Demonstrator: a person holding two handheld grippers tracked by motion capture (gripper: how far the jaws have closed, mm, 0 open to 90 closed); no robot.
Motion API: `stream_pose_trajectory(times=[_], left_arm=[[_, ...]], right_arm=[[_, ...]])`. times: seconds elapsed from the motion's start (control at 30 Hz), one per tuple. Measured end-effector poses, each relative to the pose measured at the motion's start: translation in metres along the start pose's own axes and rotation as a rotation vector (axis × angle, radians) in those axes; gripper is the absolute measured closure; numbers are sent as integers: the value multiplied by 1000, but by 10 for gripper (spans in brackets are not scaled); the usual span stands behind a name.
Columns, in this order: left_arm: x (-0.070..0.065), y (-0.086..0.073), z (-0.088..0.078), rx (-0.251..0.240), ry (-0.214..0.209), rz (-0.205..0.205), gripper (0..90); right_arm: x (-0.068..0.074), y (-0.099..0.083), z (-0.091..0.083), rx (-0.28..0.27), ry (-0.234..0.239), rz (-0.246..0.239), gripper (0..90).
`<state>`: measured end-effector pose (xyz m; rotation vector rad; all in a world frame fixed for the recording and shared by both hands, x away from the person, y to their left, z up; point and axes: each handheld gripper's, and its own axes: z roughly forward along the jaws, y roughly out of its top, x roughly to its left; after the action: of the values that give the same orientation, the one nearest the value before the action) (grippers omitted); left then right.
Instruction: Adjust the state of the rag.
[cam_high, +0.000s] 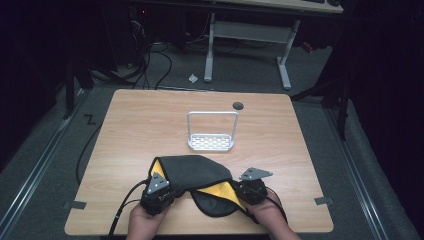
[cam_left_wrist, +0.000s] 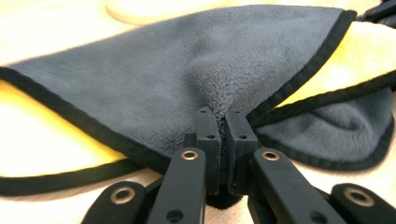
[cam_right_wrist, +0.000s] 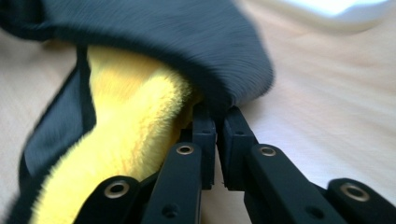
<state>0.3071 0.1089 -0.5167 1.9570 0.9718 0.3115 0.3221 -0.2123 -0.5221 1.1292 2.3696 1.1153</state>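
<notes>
Near the counter's (cam_high: 280, 125) front edge, 2 grippers pinch a grey-and-yellow cloth (cam_high: 197, 172). The left gripper (cam_left_wrist: 222, 116), fingers (cam_left_wrist: 208, 140) clenched, bites a grey fold; the right gripper (cam_right_wrist: 215, 112) has its fingers (cam_right_wrist: 236, 140) nearly together on the cloth's rim where yellow meets grey. Bare wood lies open on both sides. Beyond, the high view shows a white rack (cam_high: 211, 142) mid-counter, apart from the cloth. The left gripper view shows the black hem.

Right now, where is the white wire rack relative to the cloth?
In the high view the white wire rack stands mid-table, just beyond the grey and yellow cloth, apart from it.
</notes>
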Motion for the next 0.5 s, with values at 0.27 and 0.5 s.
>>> stream_pose_trajectory(times=[0.27, 0.5], left_arm=[[-8, 22, -27, -98, -15, 33, 862], [9, 41, -55, -190, 18, 16, 863]], right_arm=[[-5, 27, -47, -141, -138, -78, 841], [-2, 49, -58, -185, -200, -146, 796]])
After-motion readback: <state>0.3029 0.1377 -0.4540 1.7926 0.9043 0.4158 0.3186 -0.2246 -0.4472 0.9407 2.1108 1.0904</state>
